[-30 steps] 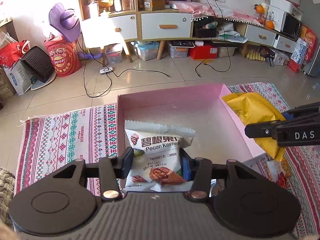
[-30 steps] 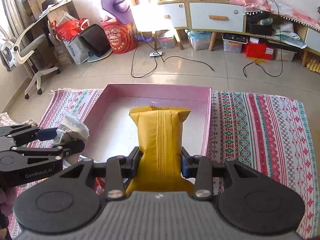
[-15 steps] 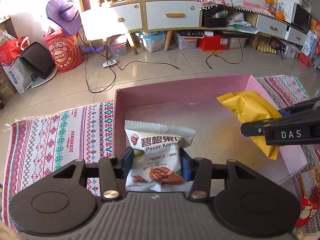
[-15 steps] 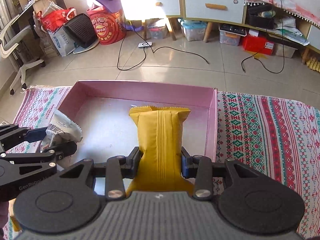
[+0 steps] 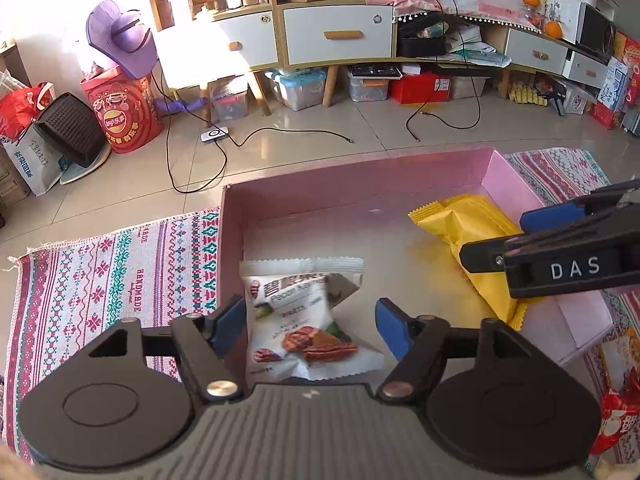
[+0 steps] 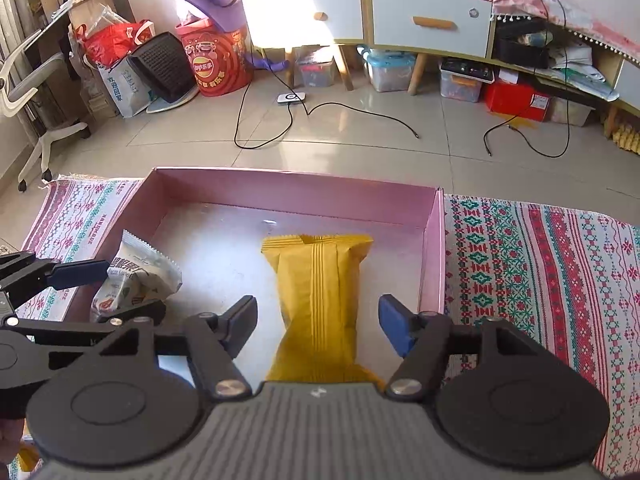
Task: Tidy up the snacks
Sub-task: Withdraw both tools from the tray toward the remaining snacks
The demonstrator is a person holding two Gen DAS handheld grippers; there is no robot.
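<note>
Your patterned rug point(image 6: 560, 280) lies across the tiled floor, and the pink box point(image 6: 296, 188) sits on it, open at the top. Inside, on the right half, the yellow packet point(image 6: 316, 280) lies flat with its long axis running from your right gripper point(image 6: 316, 322) toward the far wall. Your right jaws are opening; the packet lies between them, and neither pad touches it. On the left half, the white pecan packet point(image 5: 304, 320) points its crimped end toward the far wall. Your left gripper point(image 5: 308, 324) is opening too, with clear space on the right side.
</note>
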